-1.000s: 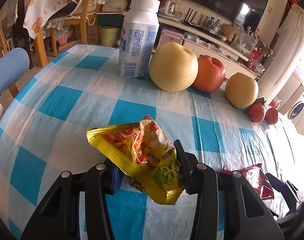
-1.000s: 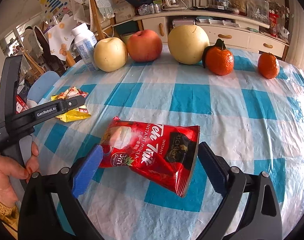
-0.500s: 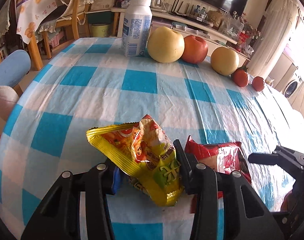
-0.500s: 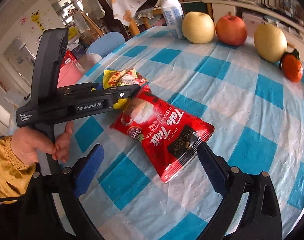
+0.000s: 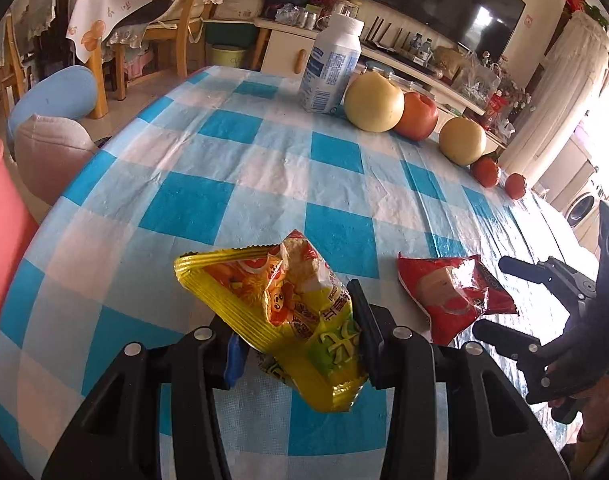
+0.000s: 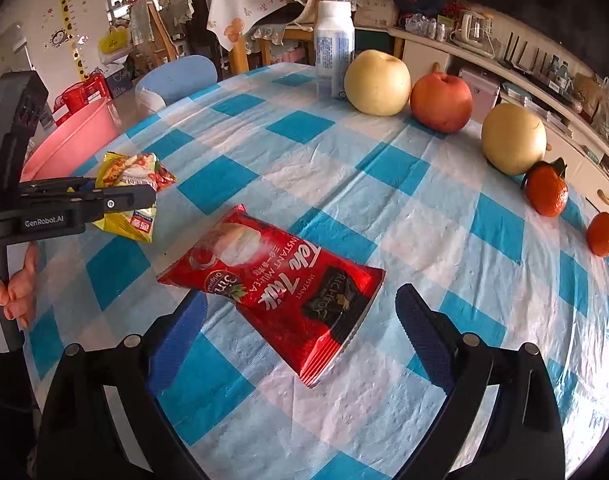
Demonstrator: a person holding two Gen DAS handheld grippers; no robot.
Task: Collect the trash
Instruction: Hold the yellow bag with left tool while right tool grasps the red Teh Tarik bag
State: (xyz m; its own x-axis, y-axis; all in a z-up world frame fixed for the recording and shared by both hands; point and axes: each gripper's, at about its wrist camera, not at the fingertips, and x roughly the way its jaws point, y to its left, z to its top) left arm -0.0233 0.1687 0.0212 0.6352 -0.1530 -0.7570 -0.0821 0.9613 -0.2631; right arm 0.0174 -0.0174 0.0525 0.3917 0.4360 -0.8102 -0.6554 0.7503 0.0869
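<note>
Since a second ago the left gripper has drawn back toward the desk's near edge, bringing the pink bin into sight beside the desk. The yellow snack wrapper stays clamped between its jaws, lifted off the cloth. The red milk-tea packet lies flat on the desk, its near end between the right gripper jaws, which stand wide apart and clear of it. What the bin holds cannot be seen. Beyond stand a white bottle and a row of fruit.
</note>
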